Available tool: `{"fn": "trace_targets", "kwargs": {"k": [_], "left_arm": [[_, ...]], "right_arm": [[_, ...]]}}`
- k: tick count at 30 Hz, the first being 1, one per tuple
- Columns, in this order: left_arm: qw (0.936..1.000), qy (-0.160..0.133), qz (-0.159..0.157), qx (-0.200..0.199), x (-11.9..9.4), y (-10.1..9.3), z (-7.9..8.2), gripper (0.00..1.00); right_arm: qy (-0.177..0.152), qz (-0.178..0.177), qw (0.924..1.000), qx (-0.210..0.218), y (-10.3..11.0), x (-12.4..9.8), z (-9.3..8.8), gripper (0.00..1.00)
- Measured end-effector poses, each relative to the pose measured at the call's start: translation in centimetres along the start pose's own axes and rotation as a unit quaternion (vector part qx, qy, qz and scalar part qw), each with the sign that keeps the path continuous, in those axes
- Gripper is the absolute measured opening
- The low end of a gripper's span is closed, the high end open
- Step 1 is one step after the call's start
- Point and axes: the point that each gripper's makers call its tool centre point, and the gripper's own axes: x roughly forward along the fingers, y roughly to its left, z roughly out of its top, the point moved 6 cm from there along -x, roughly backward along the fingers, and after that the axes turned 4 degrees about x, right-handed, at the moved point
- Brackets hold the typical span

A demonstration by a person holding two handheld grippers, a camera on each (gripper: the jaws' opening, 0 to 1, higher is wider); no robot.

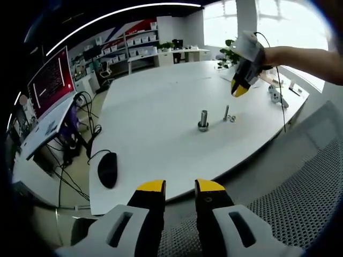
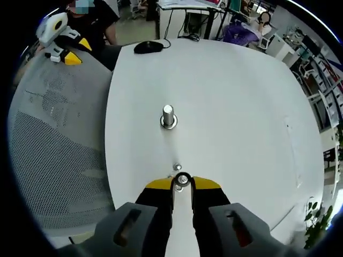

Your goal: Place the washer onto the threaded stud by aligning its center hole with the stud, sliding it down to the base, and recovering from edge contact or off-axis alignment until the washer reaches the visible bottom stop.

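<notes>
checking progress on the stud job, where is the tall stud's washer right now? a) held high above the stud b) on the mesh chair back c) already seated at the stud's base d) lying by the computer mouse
c: in the right gripper view a washer rings the foot of the stud on the white table.

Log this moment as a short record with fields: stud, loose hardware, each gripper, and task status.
stud: threaded stud upright on the white table, a ring at its base
loose hardware: second small stud with small rings beside it; one small ring lies between the right jaws and the threaded stud
right gripper: right gripper low over the table, a round metal piece at its jaw tips; grip cannot be told
left gripper: left gripper open, holding nothing, off the table's edge
other: black mouse on the table
status: washer placement cannot be told
</notes>
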Motion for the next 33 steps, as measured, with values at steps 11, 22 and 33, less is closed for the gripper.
{"fn": "trace_targets", "kwargs": {"k": [11, 22, 33], "left_arm": [[1.0, -0.002, 0.0, -0.002, 0.0, 0.0, 0.1, 0.2], [1.0, -0.004, 0.002, -0.001, 0.0, 0.0, 0.1, 0.2], [1.0, -0.001, 0.004, -0.004, 0.0, 0.0, 0.0, 0.21]], "right_arm": [[0.018, 0.009, 0.9995, -0.024, 0.1, 1.4, 0.2, 0.13], [0.035, 0.029, 0.9983, -0.037, 0.4, 3.0, 0.2, 0.13], [0.045, 0.041, 0.9972, -0.044, 0.6, 4.0, 0.4, 0.13]]}}
